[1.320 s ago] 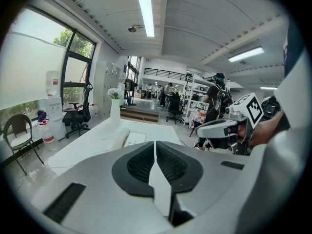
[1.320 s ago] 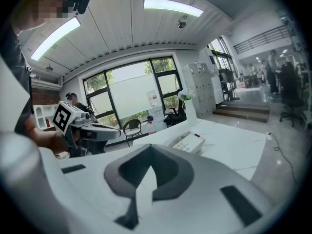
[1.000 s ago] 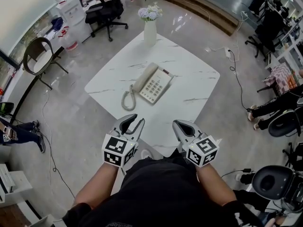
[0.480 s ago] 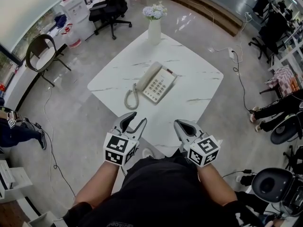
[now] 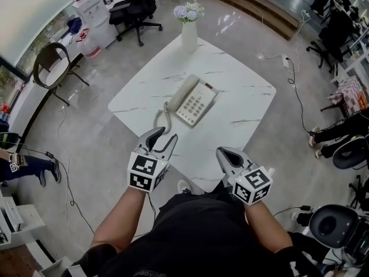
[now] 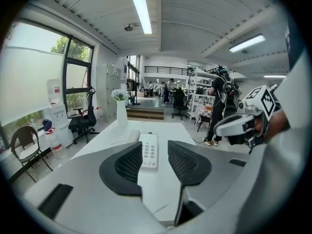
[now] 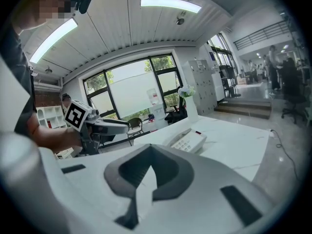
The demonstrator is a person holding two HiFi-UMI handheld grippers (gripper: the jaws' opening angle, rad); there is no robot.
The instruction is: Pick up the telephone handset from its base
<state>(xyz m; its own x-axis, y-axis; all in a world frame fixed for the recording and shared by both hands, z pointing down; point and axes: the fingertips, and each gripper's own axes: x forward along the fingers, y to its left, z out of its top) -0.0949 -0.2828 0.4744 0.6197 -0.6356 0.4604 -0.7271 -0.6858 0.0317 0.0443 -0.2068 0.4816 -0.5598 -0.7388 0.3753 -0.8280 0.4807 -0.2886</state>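
Note:
A cream telephone (image 5: 196, 101) lies in the middle of the white marble table (image 5: 236, 82), its handset (image 5: 180, 92) resting on the base's left side and its coiled cord (image 5: 161, 120) trailing toward me. My left gripper (image 5: 161, 138) hovers at the table's near edge, just short of the cord. Its jaws have just been opening and stand open with nothing between them; the phone (image 6: 149, 150) shows beyond the gap of the left gripper (image 6: 155, 161). My right gripper (image 5: 227, 154) hangs shut and empty off the near edge. In its own view the right gripper (image 7: 150, 152) sees the phone (image 7: 189, 141) ahead.
A white vase of flowers (image 5: 189, 32) stands at the table's far corner. Office chairs (image 5: 134, 7) and a round chair (image 5: 49, 68) stand on the floor to the left. Cables (image 5: 291, 79) run over the floor at right.
My left gripper has moved forward to the table's near edge, close to the cord, and its jaws have spread wider. The right gripper has kept still.

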